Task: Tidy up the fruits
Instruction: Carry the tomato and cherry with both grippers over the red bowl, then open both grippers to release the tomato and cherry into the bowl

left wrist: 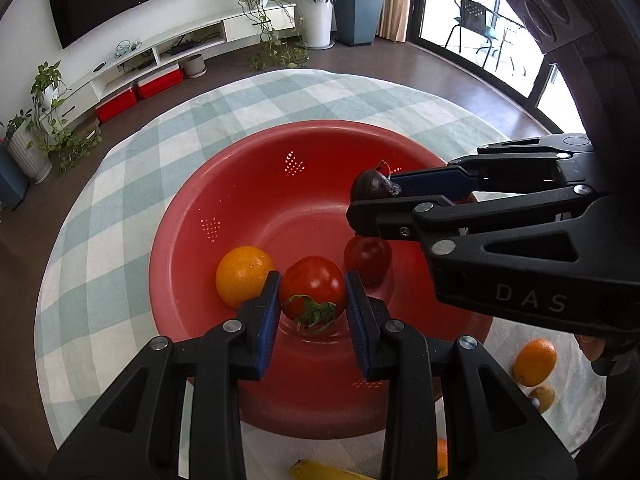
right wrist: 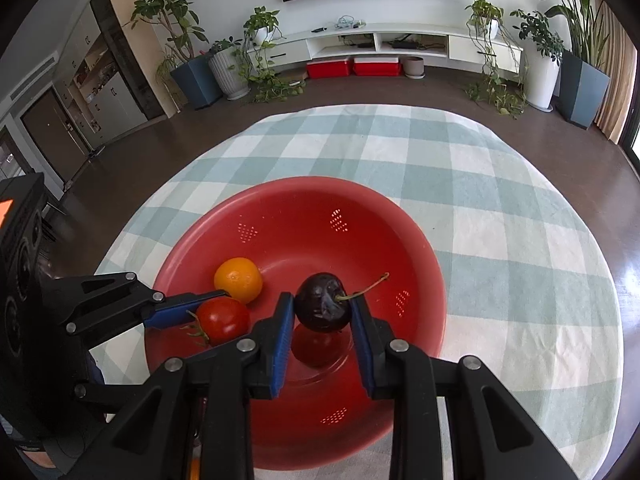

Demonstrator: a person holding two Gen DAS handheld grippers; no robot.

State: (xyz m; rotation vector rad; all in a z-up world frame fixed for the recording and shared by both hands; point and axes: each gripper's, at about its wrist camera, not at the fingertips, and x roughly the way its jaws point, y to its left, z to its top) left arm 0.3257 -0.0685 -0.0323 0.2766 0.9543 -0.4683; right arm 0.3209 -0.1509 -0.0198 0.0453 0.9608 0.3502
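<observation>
Over a red colander [left wrist: 256, 168] at frame centre on the checked desk [right wrist: 500, 200], the left tongs [left wrist: 312, 296] clamp a tomato [left wrist: 314, 284] and the right tongs [right wrist: 322, 312] clamp a dark cherry [right wrist: 320, 300], both poised low for release beside an orange [left wrist: 244, 280]. More fruit waits at lower right.

Black tool [left wrist: 313, 292], blue pads [left wrist: 269, 304]
</observation>
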